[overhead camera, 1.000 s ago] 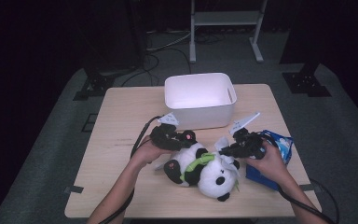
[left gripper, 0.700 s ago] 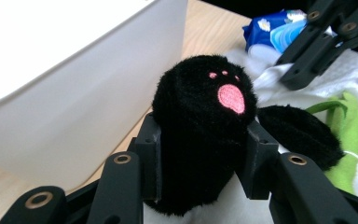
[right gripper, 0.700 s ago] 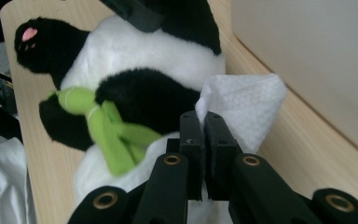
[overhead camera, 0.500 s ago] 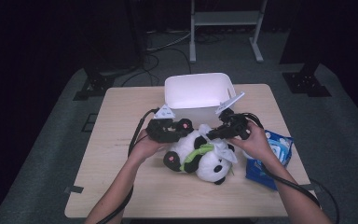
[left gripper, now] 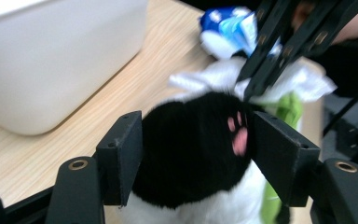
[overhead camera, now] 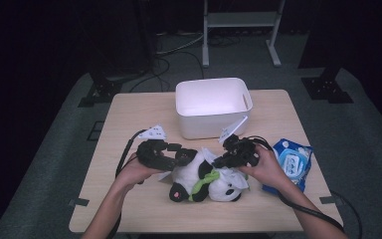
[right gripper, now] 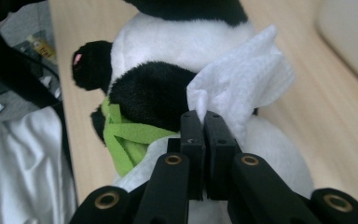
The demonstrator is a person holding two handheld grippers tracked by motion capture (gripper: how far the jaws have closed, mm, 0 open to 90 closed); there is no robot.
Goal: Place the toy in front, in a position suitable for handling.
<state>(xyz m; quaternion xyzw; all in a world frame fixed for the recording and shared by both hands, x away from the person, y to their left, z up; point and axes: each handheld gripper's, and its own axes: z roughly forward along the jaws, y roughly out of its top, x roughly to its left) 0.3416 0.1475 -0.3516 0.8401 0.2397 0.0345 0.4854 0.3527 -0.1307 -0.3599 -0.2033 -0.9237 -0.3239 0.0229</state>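
High view: black-and-white plush panda with a green scarf [overhead camera: 204, 180] lies on its side on the light wooden table [overhead camera: 129, 124], near the front edge, between both hands. White rectangular plastic bin [overhead camera: 213, 107] stands just behind it, apart from it. Blue-and-white pack of wet wipes [overhead camera: 291, 162] lies at the right, beside the right hand.

Left gripper [overhead camera: 179, 155] comes in from the left over the panda's rear. Left gripper view: its jaws have just been opening and now stand apart around the panda's black leg with the pink paw pads [left gripper: 237, 135]; the right pad sits right at the paw, the left one at the fur edge, and I cannot tell whether either presses.

Right gripper [overhead camera: 224, 160] reaches in from the right over the panda's middle. Right gripper view: its jaws are closed together, pinching a crumpled white wipe [right gripper: 240, 86] at its lower edge; the wipe rests against the panda's white belly and black arm, green scarf just left of the jaws.
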